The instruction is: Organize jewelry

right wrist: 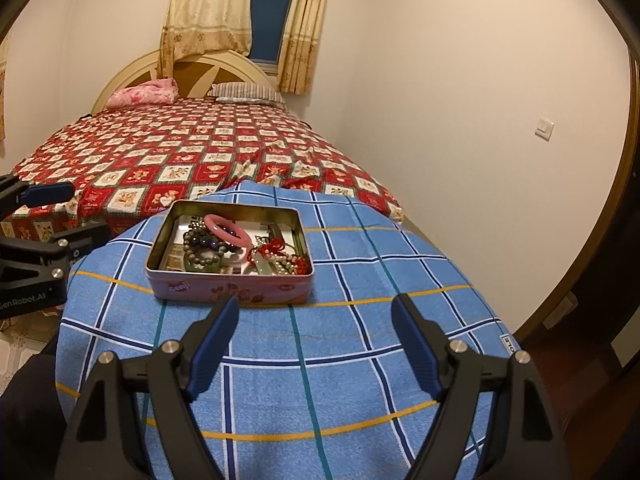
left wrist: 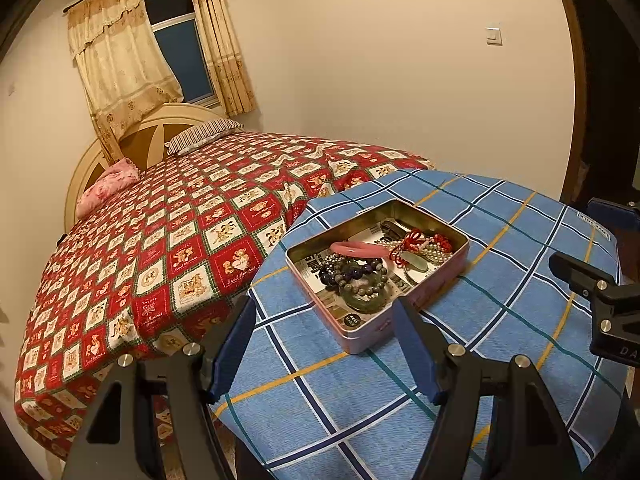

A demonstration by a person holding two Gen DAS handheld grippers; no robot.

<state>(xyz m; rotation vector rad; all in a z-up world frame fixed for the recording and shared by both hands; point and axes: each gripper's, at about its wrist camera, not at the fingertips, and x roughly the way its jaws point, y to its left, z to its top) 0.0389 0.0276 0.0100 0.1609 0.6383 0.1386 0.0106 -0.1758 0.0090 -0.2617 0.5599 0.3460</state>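
Writing can be read in few places. On the body of the left gripper (right wrist: pixel 60 216), seen at the left edge of the right wrist view, white letters spell "GenRobot.AI", upside down and partly cut off. A small white label (right wrist: pixel 507 339) is sewn on the blue checked cloth (right wrist: pixel 320 380), just outside the right finger of the right gripper (right wrist: pixel 316 312); its letters are too small to read. The pink front wall of the tin box (right wrist: pixel 230 290) carries printed pictures and a word that stays blurred.

The box stands open on the cloth, just ahead of the fingertips of both grippers. In the left wrist view its near corner lies between the two fingers of the left gripper (left wrist: pixel 324 312).

Inside the box the jewelry lies in one heap: a pink bangle (left wrist: pixel 354 249), dark bead bracelets (left wrist: pixel 360 276), a green bangle (left wrist: pixel 366 300), a red cord with a pale pendant (left wrist: pixel 412 256) and pearl strands (left wrist: pixel 434 250). They overlap, so single pieces are hard to separate. Printed paper lines the bottom; its text is unreadable.

Both grippers have their fingers spread wide and hold nothing. Behind the cloth is a bed with a red patterned cover (right wrist: pixel 192 160).
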